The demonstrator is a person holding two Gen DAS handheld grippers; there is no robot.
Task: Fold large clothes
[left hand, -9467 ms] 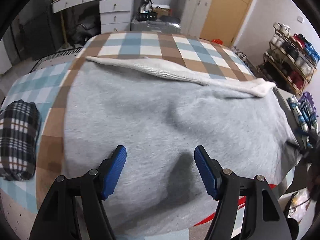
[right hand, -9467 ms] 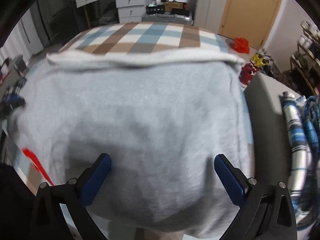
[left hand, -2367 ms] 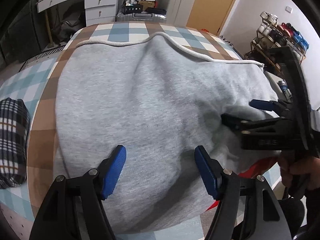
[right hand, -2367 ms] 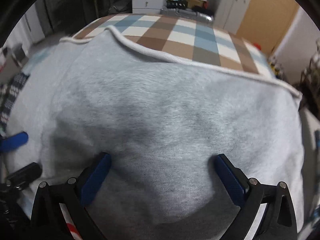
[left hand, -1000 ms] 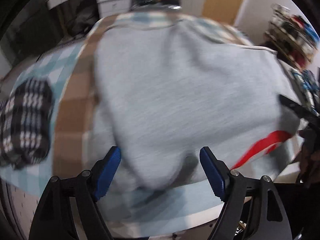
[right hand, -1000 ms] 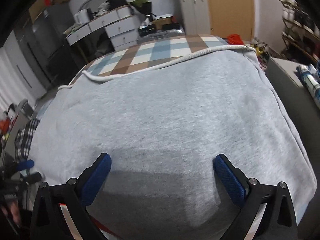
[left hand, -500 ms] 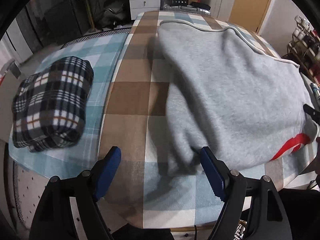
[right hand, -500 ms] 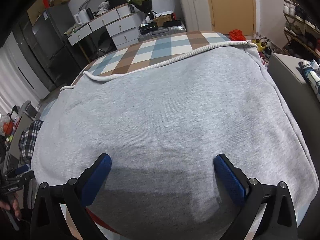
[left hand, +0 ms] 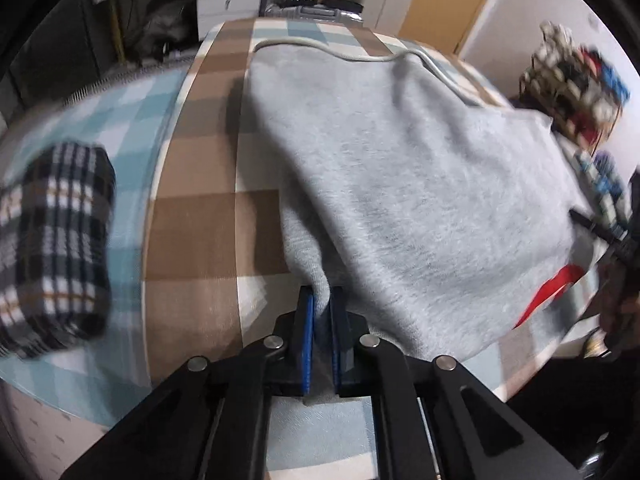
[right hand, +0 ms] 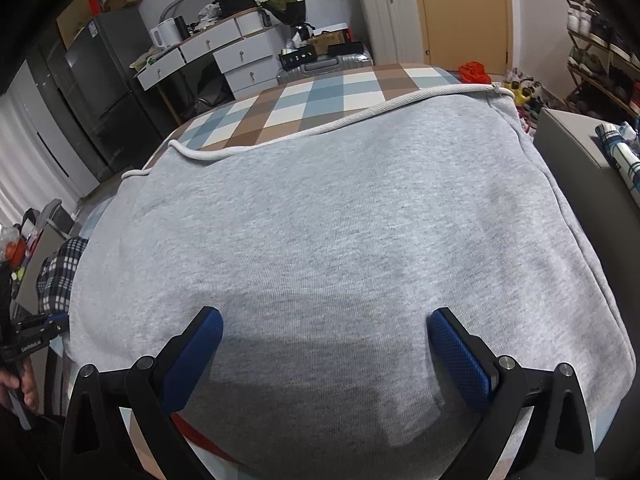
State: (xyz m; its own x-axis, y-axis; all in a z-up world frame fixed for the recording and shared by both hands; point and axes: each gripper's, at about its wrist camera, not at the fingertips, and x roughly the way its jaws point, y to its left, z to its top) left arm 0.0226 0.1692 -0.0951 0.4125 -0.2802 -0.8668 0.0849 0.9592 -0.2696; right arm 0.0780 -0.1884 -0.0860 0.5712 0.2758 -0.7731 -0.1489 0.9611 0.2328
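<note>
In the left wrist view, the left gripper (left hand: 321,312) is clenched on a corner fold of the grey sweatshirt (left hand: 420,184), which spreads ahead and to its right over the checked cloth (left hand: 208,216); a folded plaid blanket (left hand: 52,252) lies off to its left (blurred). In the right wrist view, the right gripper (right hand: 324,344) hovers spread wide, holding nothing, directly above the grey sweatshirt (right hand: 340,220), which extends ahead of it.
</note>
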